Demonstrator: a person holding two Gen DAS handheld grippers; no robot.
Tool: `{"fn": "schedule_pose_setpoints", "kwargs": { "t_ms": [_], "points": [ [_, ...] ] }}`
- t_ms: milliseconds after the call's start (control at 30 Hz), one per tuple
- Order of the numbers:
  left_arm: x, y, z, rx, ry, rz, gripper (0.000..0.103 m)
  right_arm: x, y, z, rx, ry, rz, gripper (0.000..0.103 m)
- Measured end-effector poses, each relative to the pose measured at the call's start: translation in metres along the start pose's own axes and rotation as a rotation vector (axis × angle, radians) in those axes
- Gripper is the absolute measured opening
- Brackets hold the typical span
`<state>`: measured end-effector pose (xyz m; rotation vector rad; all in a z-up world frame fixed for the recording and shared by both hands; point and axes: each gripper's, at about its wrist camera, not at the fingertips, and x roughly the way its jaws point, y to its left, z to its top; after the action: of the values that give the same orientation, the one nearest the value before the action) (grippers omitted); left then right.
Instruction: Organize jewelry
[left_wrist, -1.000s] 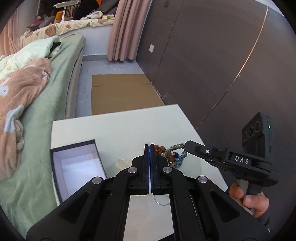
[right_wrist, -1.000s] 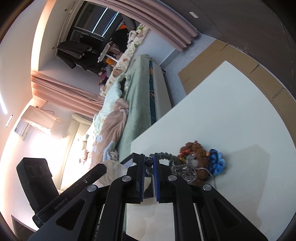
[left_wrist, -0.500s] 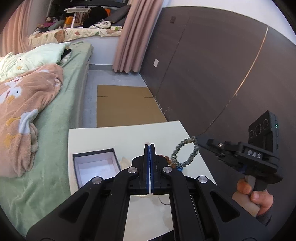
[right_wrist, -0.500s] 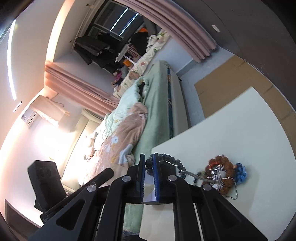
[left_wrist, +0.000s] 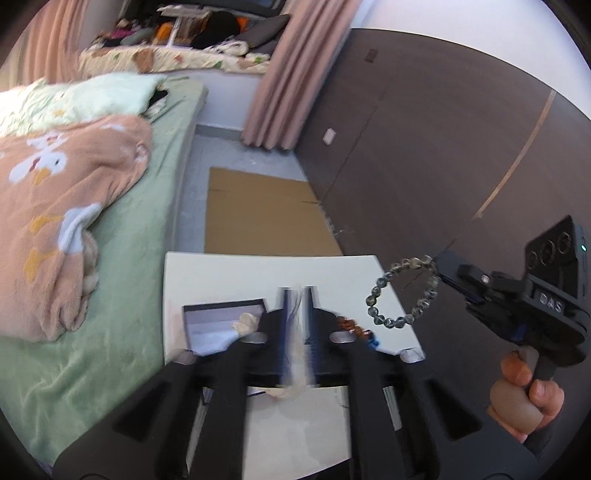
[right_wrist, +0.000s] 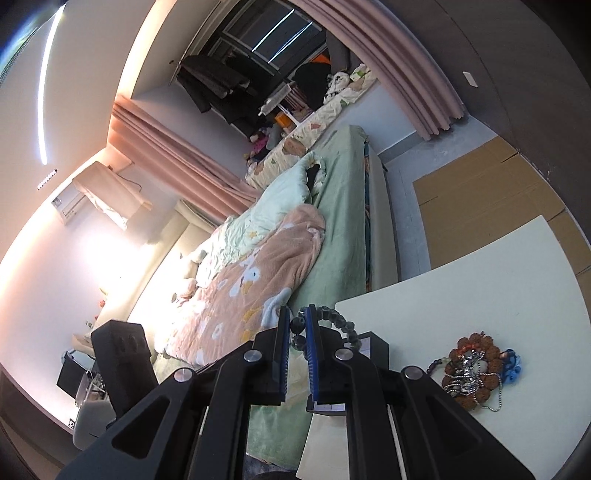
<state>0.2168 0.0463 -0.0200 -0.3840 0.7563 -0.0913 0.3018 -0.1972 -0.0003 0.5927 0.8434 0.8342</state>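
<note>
A grey-green bead bracelet (left_wrist: 389, 322) hangs in the air over the right edge of the white table (left_wrist: 258, 269), pinched at the tip of my right gripper (left_wrist: 441, 264). In the right wrist view that gripper (right_wrist: 295, 319) is shut on the bracelet (right_wrist: 345, 325). The rest of the jewelry pile (right_wrist: 472, 373), brown beads, silver chain and blue beads, lies on the table (right_wrist: 480, 280). My left gripper (left_wrist: 296, 299) is blurred, its jaws opening with nothing between them. A dark box with white lining (left_wrist: 221, 321) sits open just left of it.
A bed with a green sheet and a peach blanket (left_wrist: 74, 206) runs along the table's left side. Flat cardboard (left_wrist: 266, 214) covers the floor beyond the table. A dark panelled wall (left_wrist: 424, 166) stands to the right. A hand (left_wrist: 524, 391) grips the right gripper's handle.
The right gripper rose and lifted the bracelet off the pile until it hangs free. The left gripper drew back and up, and its jaws parted.
</note>
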Motion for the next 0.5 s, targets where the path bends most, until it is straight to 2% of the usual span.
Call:
{"fn": "schedule_pose_setpoints", "kwargs": {
  "t_ms": [67, 200, 233, 300, 500],
  "points": [
    [-0.004, 0.012, -0.002, -0.036, -0.027, 0.016, 0.067, 0.009, 0.001, -0.003, 0.002, 0.016, -0.009, 0.009],
    [-0.007, 0.033, -0.005, -0.067, -0.027, 0.043, 0.068, 0.030, 0.001, -0.011, 0.012, 0.055, -0.025, 0.009],
    [-0.009, 0.038, -0.006, -0.074, -0.026, 0.049, 0.070, 0.038, 0.000, -0.014, 0.015, 0.073, -0.030, 0.009],
    [-0.013, 0.049, -0.009, -0.088, -0.035, 0.064, 0.082, 0.051, 0.000, -0.020, 0.019, 0.099, -0.033, 0.009],
    [-0.025, 0.075, -0.018, -0.121, -0.046, 0.103, 0.088, 0.090, 0.002, -0.034, 0.025, 0.170, -0.039, 0.009]
  ]
}}
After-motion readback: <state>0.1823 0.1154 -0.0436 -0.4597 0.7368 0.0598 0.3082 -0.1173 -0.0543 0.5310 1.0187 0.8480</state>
